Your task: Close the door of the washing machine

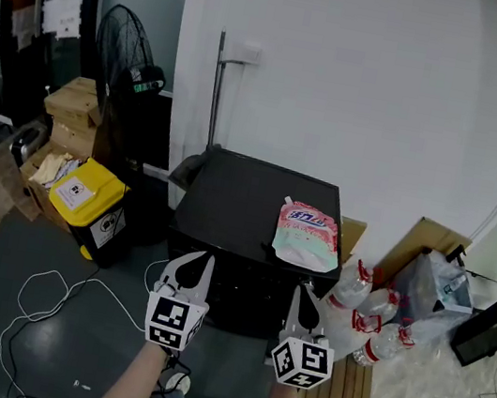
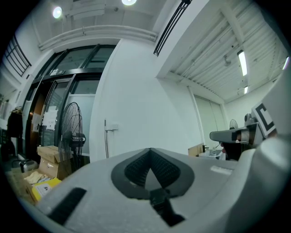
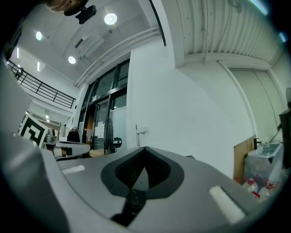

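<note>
The black washing machine (image 1: 229, 201) stands against the white wall, seen from above in the head view. Its front face (image 1: 244, 305) is dark and foreshortened, so the door's position cannot be made out. A pink-and-green detergent pouch (image 1: 306, 236) lies on the lid's right side. My left gripper (image 1: 199, 265) is held level just before the machine's front left, jaws shut and empty. My right gripper (image 1: 301, 300) hovers at the front right, its jaws also together with nothing in them. In the left gripper view (image 2: 150, 150) and the right gripper view (image 3: 145, 149) the tips meet, and only wall lies ahead.
A standing fan (image 1: 126, 57), cardboard boxes (image 1: 74, 107) and a yellow-lidded bin (image 1: 89, 196) crowd the left. Several water bottles (image 1: 370, 321) and a plastic bag (image 1: 441, 284) sit at the machine's right. A white cable (image 1: 49, 301) loops over the floor at the left.
</note>
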### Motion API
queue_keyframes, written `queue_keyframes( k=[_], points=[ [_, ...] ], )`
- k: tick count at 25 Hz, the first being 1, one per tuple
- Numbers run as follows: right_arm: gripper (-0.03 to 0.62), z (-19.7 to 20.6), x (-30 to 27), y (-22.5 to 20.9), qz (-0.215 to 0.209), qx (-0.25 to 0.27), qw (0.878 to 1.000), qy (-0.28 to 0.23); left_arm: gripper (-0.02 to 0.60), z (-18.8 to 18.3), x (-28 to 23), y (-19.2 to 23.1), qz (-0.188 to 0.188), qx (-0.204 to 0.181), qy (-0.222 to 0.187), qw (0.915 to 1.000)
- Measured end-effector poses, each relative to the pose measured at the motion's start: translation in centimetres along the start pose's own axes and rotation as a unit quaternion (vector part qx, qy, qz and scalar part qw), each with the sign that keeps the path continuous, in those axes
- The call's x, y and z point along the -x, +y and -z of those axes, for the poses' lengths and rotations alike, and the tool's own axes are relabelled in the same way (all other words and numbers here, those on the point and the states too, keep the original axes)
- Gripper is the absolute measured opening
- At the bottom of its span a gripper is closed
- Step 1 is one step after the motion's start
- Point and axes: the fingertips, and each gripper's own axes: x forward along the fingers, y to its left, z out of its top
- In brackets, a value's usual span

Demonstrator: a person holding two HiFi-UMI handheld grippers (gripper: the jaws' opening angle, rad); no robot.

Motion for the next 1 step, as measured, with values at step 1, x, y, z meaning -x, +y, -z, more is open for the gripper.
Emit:
queue_keyframes(
  k=[1],
  points=[
    [0.011, -0.01, -0.03, 0.03, 0.000, 0.000, 1.000, 0.000, 0.008, 0.01, -0.03, -0.01, 0.001, 0.000, 0.000, 1.0000]
  ],
)
